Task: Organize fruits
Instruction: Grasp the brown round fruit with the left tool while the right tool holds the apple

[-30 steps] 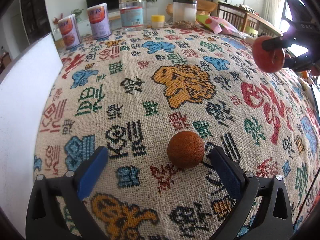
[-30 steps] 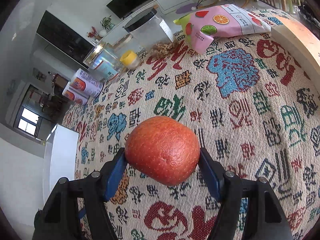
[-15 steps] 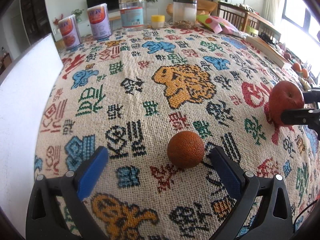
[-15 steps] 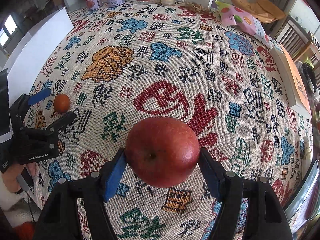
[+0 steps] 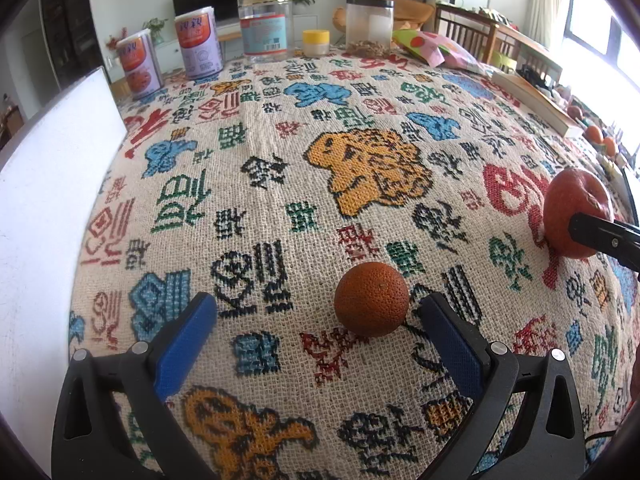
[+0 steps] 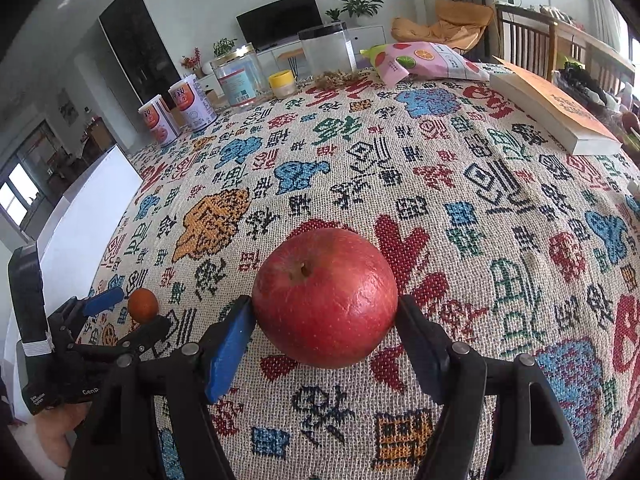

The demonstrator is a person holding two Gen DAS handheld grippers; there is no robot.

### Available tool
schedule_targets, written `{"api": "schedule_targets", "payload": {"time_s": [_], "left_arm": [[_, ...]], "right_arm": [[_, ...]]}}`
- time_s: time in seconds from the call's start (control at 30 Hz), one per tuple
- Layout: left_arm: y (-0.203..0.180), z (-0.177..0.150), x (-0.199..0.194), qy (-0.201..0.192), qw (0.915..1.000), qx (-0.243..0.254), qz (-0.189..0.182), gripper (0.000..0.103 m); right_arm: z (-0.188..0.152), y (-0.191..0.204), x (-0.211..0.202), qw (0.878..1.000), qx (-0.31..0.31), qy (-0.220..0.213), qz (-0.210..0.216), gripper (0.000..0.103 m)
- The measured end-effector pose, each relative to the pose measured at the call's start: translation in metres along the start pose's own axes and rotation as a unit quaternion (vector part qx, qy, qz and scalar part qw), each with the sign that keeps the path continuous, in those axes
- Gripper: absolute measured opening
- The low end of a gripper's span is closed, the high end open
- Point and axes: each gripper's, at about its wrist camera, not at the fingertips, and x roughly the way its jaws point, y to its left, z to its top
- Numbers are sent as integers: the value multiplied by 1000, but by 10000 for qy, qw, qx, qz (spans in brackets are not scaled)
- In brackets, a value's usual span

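Observation:
A small orange (image 5: 371, 299) lies on the patterned cloth, between the fingers of my left gripper (image 5: 316, 320) and close to the right one. The left gripper is open and empty. It also shows at the left of the right wrist view (image 6: 120, 312), with the orange (image 6: 143, 304). My right gripper (image 6: 325, 312) is shut on a red apple (image 6: 325, 297), stem side up, low over the cloth. The apple (image 5: 576, 212) shows at the right edge of the left wrist view, with a right gripper finger across it.
A white board (image 5: 44, 208) stands along the left edge. At the back stand two purple cans (image 5: 199, 48), a clear jar (image 5: 264, 26), a yellow-lidded pot (image 5: 316, 42), a frosted container (image 5: 369, 20) and a pink snack bag (image 5: 432, 48). A book (image 6: 556, 108) lies at the right, more fruit (image 5: 600, 138) beyond it.
My right gripper has swung down with the apple, turned level and come close to the cloth. The left gripper and the orange have not moved.

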Motion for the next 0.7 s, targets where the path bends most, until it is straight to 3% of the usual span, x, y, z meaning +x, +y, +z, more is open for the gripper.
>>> {"api": "schedule_targets", "payload": {"time_s": [0.2,0.3,0.4,0.57,0.63,0.7], "left_arm": [[3,-1,0,-8,9998,-71,-162,102],[15,-3,-7,-134,9971,-289,-691,102],[26,-10,-16,-185,9911,-454,-1239,102],[5,-3,-13,-2,9954,-70,-959,99],[-3,0,-13,-20,9967,27,-817,78],[-9,0,-11,-87,9984,218,-517,45]], "right_arm": [[-9,1,-5,9998,158,-125,-38,73],[-18,2,-13,9995,202,-147,-194,101],[-36,7,-23,9988,21,-296,-399,103],[-43,12,-14,9972,-136,-123,-724,103],[-43,13,-10,9966,-177,-78,-803,102],[-43,11,-11,9963,-160,-107,-842,102]]}}
